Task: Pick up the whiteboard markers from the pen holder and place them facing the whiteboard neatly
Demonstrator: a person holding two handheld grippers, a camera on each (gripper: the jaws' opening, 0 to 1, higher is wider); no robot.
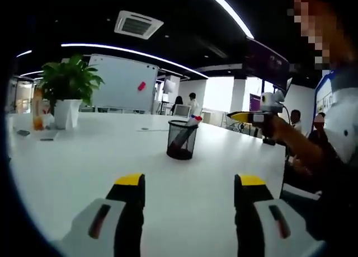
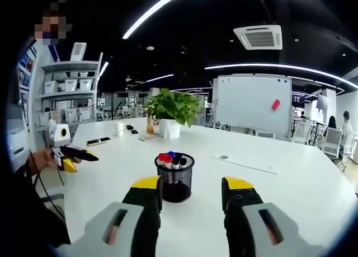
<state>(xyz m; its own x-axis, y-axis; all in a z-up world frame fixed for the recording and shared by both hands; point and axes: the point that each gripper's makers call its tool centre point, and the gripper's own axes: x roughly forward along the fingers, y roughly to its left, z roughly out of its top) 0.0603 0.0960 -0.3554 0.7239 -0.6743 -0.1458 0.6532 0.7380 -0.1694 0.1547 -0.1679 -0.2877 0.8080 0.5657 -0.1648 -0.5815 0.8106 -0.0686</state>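
Observation:
A black mesh pen holder [image 1: 181, 140] stands on the white table [image 1: 100, 167], with several whiteboard markers [image 1: 192, 122] leaning in it. My left gripper [image 1: 190, 185] is open and empty, well short of the holder. In the right gripper view the pen holder [image 2: 175, 181] sits just beyond my right gripper [image 2: 193, 187], which is open and empty, and red, blue and black marker caps [image 2: 170, 158] stick up. A whiteboard [image 2: 254, 103] stands past the table's far side. The right gripper [image 1: 249, 117] comes in from the right in the left gripper view. The left gripper [image 2: 72, 152] shows at the left.
A potted plant [image 2: 170, 108] stands at the table's far end, with phones [image 2: 97, 140] and small items near it. The whiteboard [image 1: 124, 83] carries a red magnet [image 1: 141, 86]. A paper sheet [image 2: 243, 163] lies to the right. Chairs and people are beyond.

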